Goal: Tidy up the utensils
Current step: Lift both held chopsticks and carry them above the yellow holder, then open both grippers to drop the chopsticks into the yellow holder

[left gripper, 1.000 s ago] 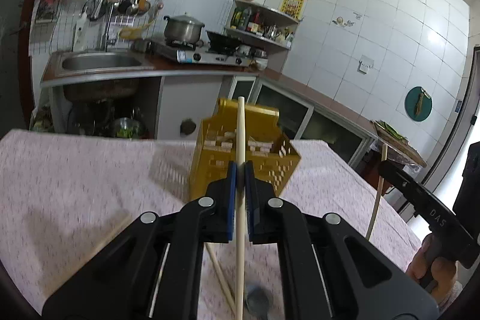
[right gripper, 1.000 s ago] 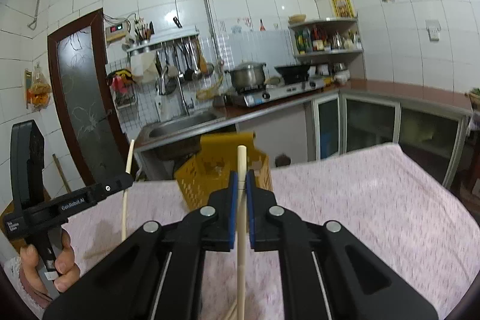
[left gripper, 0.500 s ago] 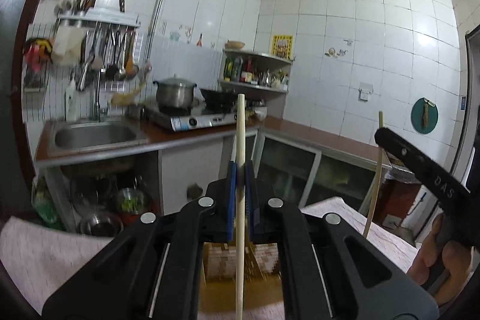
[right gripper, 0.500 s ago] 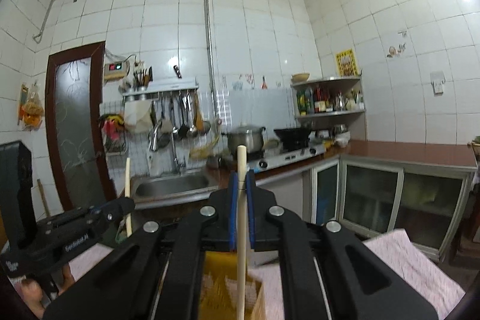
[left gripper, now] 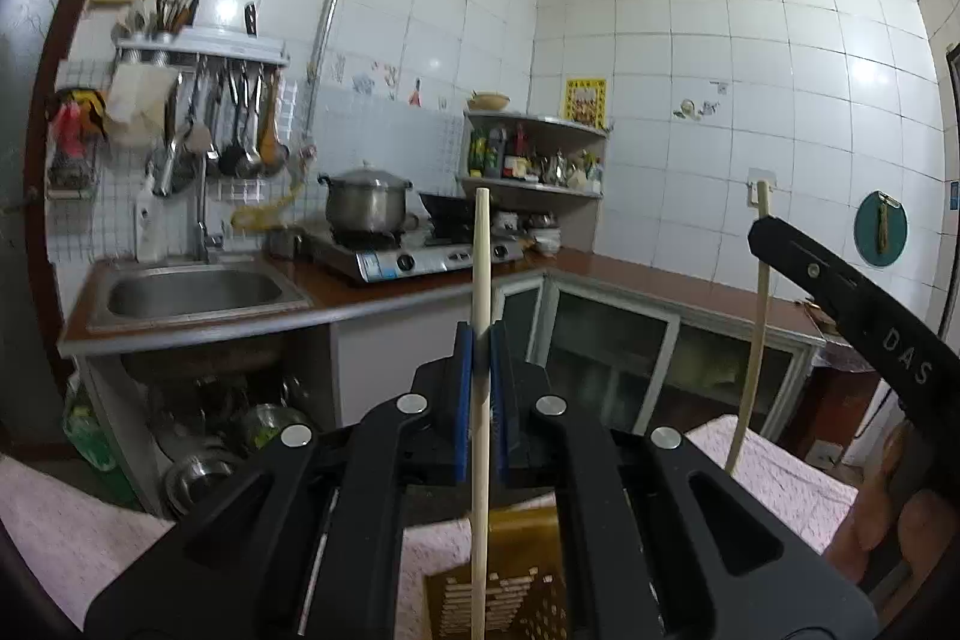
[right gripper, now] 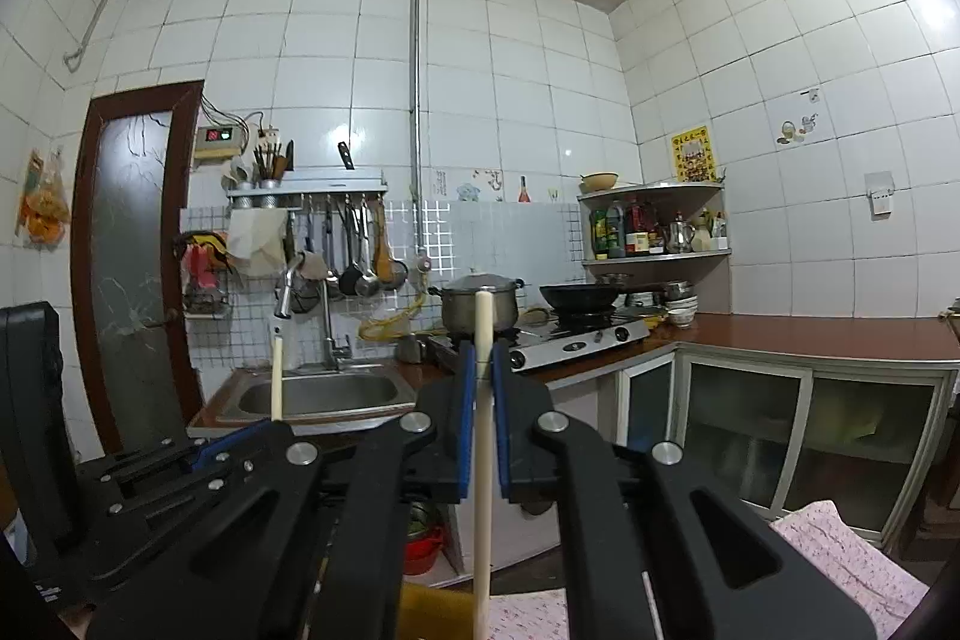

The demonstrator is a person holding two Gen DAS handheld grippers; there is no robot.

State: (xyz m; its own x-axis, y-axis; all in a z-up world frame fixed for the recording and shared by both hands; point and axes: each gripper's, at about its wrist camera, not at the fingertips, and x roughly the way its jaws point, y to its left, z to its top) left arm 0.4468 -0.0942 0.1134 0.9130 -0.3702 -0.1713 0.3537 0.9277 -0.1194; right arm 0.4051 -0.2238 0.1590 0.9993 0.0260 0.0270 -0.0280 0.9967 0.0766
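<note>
Left wrist view, grip: left gripper [left gripper: 480,340], blue-padded black jaws clenched on a pale wooden chopstick [left gripper: 480,280] standing upright, top end above the pads, lower end running down past the jaws.
Right wrist view, grip: right gripper [right gripper: 483,361] likewise clamped on a second pale wooden chopstick [right gripper: 483,334], also upright.
Landmark: yellow perforated plastic basket [left gripper: 510,595] on the pink patterned tablecloth [left gripper: 780,478].
Basket from left claw: directly below and slightly ahead; the chopstick's lower end crosses the basket's near face in the picture, whether inside the rim cannot be told.
Basket from right claw: only a yellow sliver at the bottom edge, beneath the jaws.
Long axis: both sticks vertical, in line with a drop into the basket's open top.
Nearer hand: judged the left, since more of the basket shows under it.
Neighbour: right gripper at the right of the basket, a person's fingers [left gripper: 900,526] on its handle.
Backdrop beyond basket: steel sink [left gripper: 192,289], lidded steel pot [left gripper: 366,202] on the gas stove.
</note>
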